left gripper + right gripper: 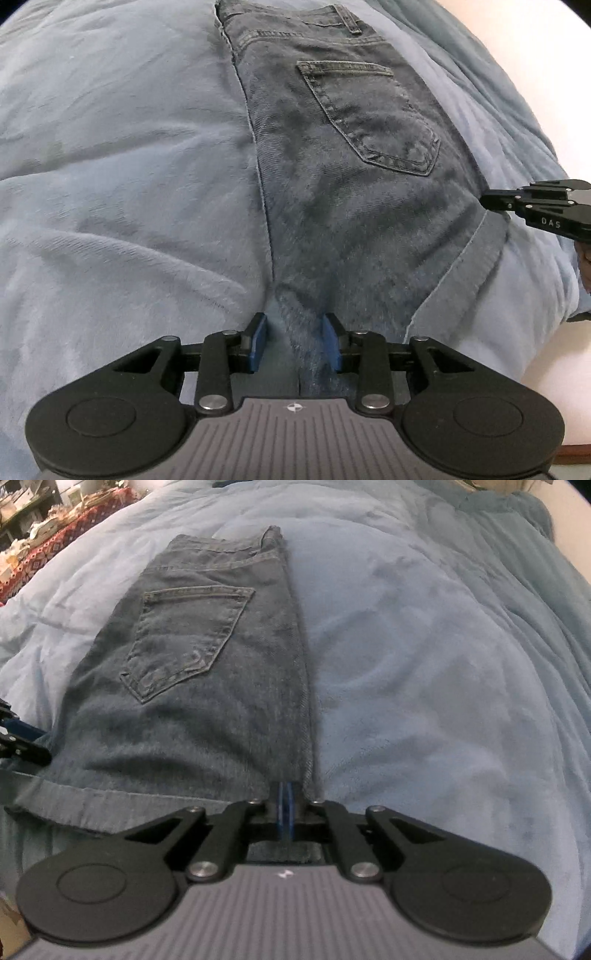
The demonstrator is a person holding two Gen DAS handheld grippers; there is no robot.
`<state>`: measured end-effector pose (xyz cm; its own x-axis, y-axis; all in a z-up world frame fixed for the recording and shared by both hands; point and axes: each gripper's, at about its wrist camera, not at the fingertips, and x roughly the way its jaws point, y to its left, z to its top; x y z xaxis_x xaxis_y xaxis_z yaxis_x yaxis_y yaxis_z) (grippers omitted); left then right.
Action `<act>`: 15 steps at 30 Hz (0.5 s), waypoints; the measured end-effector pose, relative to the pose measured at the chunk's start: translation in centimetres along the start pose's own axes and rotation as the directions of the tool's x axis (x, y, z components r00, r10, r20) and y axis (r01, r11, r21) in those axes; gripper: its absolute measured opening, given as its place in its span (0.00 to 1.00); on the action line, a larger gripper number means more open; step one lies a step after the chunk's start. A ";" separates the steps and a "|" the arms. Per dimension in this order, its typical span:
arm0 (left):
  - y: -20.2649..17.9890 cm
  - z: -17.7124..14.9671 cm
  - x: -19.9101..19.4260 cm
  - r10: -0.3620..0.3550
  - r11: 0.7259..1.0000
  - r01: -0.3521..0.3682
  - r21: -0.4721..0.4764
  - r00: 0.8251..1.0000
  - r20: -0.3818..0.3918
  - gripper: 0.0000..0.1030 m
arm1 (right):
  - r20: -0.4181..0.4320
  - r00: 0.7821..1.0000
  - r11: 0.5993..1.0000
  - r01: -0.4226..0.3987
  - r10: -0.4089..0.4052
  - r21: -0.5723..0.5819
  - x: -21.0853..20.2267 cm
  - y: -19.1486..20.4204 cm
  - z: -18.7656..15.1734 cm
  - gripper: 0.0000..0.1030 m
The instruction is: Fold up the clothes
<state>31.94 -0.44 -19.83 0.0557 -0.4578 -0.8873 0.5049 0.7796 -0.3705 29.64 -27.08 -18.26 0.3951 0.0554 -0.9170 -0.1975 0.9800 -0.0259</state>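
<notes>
The jeans [332,177] lie back-pocket up on the blue blanket [110,166] of the bed, already halved lengthwise. The left gripper [294,341] stands partly open, denim between its pads but, as far as I can tell, not pinched. The right gripper [285,808] is closed tight at the right edge of the jeans (whether it pinches cloth I cannot tell). To fold well, both should clamp the same end firmly and carry it level toward the waistband, edges aligned. No containers are in sight
</notes>
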 end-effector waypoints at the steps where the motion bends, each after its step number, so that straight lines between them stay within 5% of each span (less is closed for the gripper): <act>1: 0.0 0.0 -0.3 0.001 1.000 -0.001 -0.007 1.000 -0.002 0.33 | -0.003 1.000 1.000 0.011 -0.011 0.001 -0.3 0.2 0.3 0.01; 10: -4.2 2.0 -2.5 0.018 1.000 -0.019 0.018 0.996 0.088 0.25 | 0.045 0.999 1.000 -0.020 0.021 -0.023 -2.1 3.9 2.6 0.10; 15: -7.0 5.1 0.5 0.008 1.000 -0.007 -0.010 0.989 0.146 0.19 | 0.092 0.995 0.999 -0.039 0.042 -0.036 -0.2 5.9 4.9 0.10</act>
<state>32.86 -8.30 -16.30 0.1848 -0.5085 -0.8410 0.4960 0.7870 -0.3669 32.78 -20.33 -16.33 0.4672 0.1138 -0.8768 -0.2450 0.9695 -0.0047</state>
